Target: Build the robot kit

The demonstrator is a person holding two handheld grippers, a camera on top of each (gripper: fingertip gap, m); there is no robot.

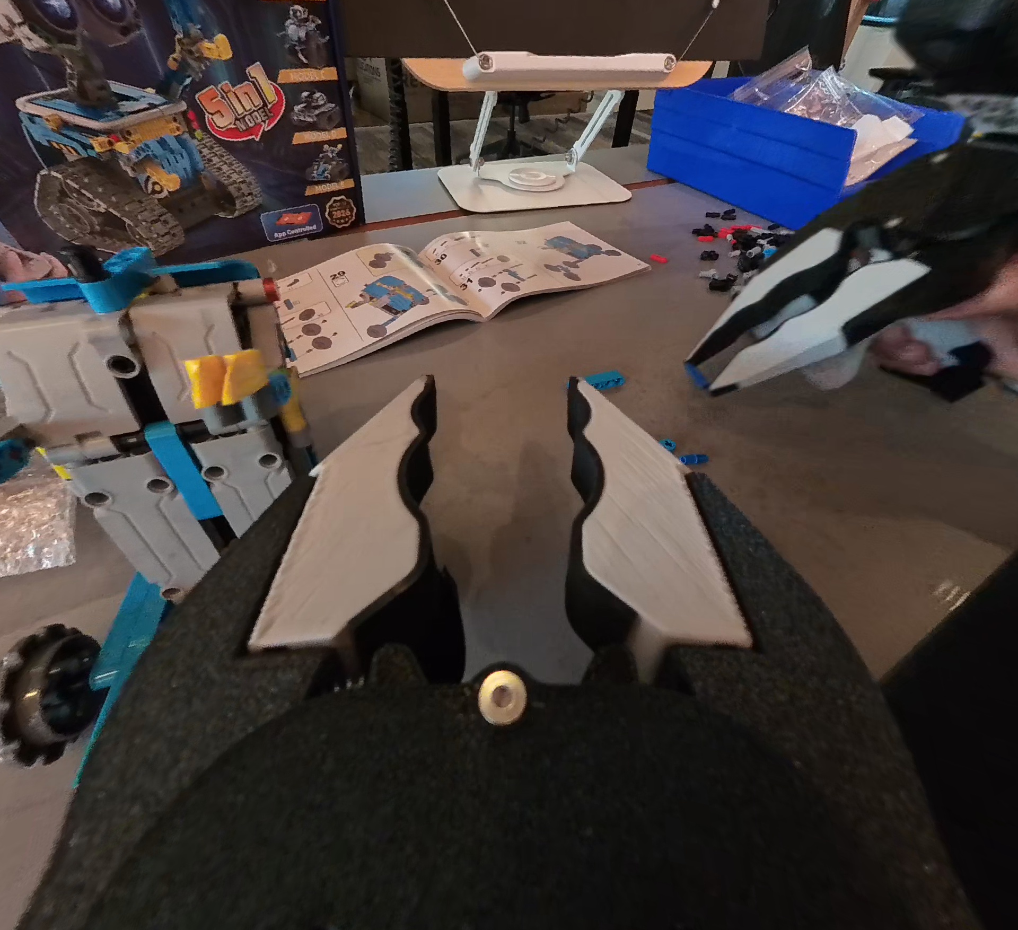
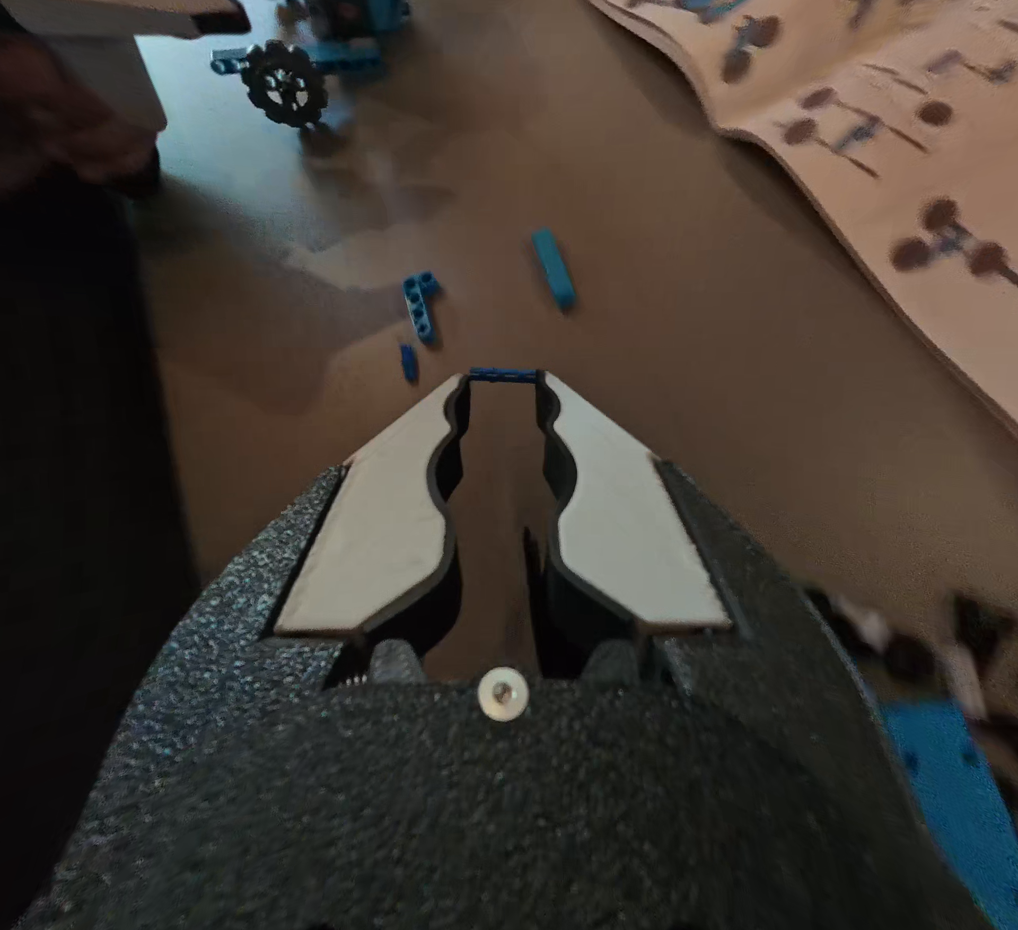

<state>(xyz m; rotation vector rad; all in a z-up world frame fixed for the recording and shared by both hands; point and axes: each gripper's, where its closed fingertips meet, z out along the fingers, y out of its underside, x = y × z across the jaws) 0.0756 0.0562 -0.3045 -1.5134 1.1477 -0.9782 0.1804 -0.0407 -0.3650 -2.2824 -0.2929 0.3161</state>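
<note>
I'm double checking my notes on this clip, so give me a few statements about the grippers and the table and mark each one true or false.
1. The right gripper holds a small blue pin across its fingertips. True.
2. The left gripper grips a yellow piece. False: it is open and empty.
3. The instruction booklet lies open. True.
4. The blue bin is on the floor. False: it stands on the table.
</note>
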